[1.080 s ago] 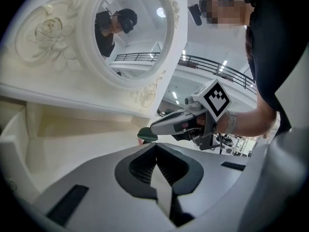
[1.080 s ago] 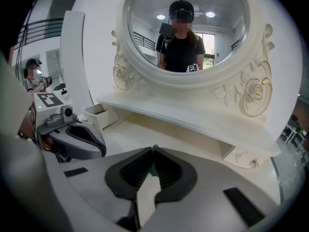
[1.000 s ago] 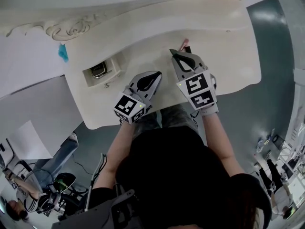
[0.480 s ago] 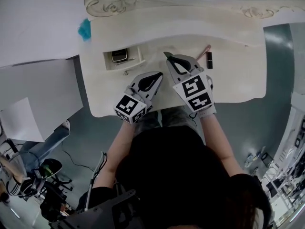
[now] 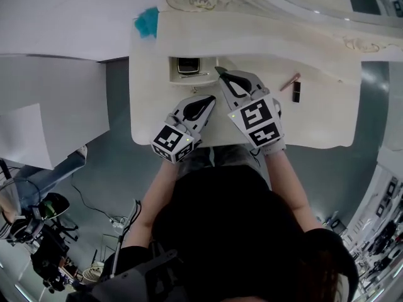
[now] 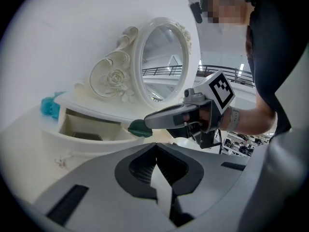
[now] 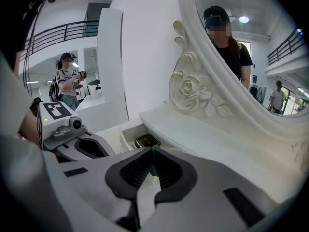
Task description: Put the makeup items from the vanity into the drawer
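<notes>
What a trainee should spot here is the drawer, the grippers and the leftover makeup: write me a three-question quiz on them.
1. True or false: the drawer is shut.
2. Which holds the small green item? A: left gripper. B: right gripper. C: neither.
3. How many makeup items lie loose on the vanity top?
Key: 1 false, it stands open. 2 B. 3 two: a pink stick and a black tube.
</notes>
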`<state>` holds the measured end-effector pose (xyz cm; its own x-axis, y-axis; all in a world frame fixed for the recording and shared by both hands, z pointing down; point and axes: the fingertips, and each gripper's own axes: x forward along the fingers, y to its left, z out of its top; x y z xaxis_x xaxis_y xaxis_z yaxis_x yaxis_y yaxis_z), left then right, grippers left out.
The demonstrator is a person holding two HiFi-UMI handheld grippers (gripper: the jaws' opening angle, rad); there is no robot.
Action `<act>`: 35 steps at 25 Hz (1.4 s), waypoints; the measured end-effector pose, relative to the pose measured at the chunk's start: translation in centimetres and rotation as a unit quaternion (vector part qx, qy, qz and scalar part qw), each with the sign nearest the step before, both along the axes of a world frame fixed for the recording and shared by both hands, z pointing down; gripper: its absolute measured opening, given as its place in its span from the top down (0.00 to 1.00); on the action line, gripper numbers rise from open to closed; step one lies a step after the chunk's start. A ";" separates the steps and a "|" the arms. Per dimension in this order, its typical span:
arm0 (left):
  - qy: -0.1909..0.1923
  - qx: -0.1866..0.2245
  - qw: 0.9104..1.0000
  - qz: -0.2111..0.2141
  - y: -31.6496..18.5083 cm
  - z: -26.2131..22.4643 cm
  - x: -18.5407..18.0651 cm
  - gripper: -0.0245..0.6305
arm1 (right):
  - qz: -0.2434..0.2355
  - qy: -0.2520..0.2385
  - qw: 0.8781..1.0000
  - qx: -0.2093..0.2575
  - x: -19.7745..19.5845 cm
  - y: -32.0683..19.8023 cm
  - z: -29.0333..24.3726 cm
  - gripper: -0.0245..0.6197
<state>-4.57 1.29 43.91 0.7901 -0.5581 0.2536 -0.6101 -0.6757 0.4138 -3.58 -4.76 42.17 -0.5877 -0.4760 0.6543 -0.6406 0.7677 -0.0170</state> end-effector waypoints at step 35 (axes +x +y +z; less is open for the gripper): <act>0.023 0.009 0.999 0.047 -1.2 -0.7 -5.6 0.94 | 0.039 0.071 0.997 0.000 -4.7 -0.5 1.5 0.90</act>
